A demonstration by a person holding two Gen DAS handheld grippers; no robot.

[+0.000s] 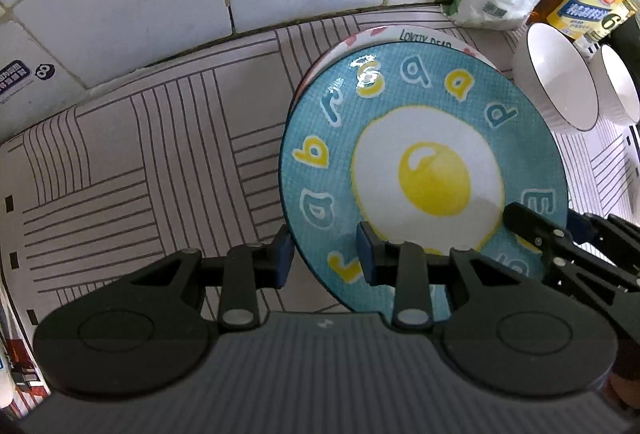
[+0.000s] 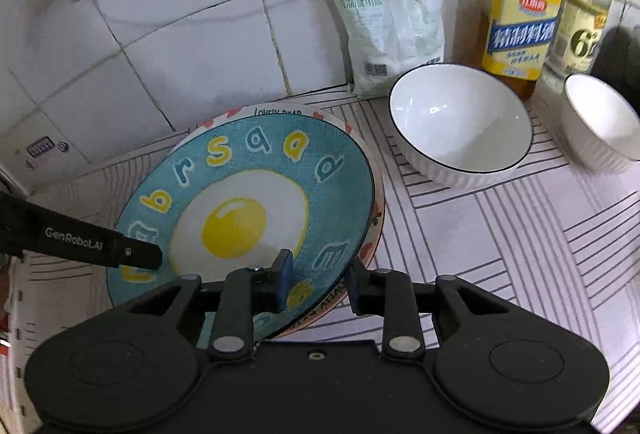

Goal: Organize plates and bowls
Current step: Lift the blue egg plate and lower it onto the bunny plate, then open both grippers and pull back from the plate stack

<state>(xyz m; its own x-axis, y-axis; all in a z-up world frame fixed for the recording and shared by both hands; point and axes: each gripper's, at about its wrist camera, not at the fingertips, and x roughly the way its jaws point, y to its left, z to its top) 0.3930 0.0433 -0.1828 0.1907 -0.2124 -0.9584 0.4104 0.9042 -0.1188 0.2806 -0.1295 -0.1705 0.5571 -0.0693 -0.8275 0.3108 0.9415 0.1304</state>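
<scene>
I see the blue fried-egg plate [image 1: 424, 170] lying on top of a white plate with red marks [image 1: 372, 36] on the line-patterned counter [image 1: 160, 154]. Of the lower plate only a rim sliver shows, and its lettering is partly cut off, so I can't read it fully.

My left gripper [image 1: 324, 254] has its jaws apart, straddling the blue plate's near-left rim: one pad outside the edge, the other over the plate's face. I can't tell whether either pad actually touches. My right gripper [image 2: 318, 280] straddles the near-right rim the same way, jaws parted with the rim between them; contact is again unclear from here. Each gripper's body hides the nearest part of the plate in its own view.

Two white ribbed bowls stand to the right, the larger bowl [image 2: 460, 126] near the plates, the smaller bowl [image 2: 604, 126] cut off at the frame edge. Behind them against the tiled wall [image 2: 180, 54] are a white bag [image 2: 388, 22], a yellow-labelled bottle [image 2: 520, 14] and a clear bottle [image 2: 584, 6], its label only partly legible.
</scene>
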